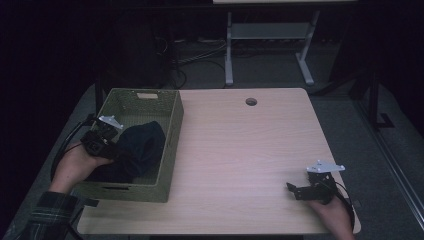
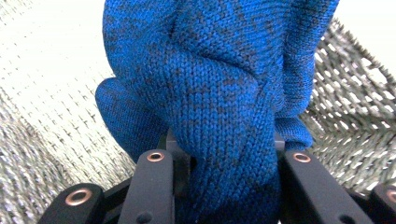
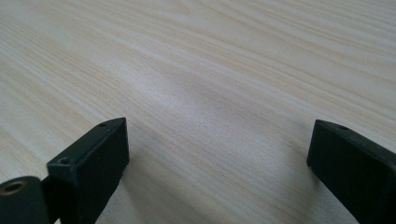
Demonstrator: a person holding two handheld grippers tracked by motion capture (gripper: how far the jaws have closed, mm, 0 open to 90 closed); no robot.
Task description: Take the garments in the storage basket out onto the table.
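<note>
Left tongs (image 1: 116,148) are clenching a thick fold of the blue knitted garment (image 2: 219,107), which is sitting inside the woven basket (image 1: 172,150) at 9 o'clock on the bench (image 1: 240,160). Lifting straight up is best, clearing the basket rim before swinging toward 3 o'clock, or the trailing knit may snag the weave. Right tongs (image 1: 291,189) are resting released, empty, at 4 o'clock.

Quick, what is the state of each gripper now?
Left gripper: shut on the blue knitted cloth, over the woven basket.
Right gripper: open, holding nothing, above the table.
</note>
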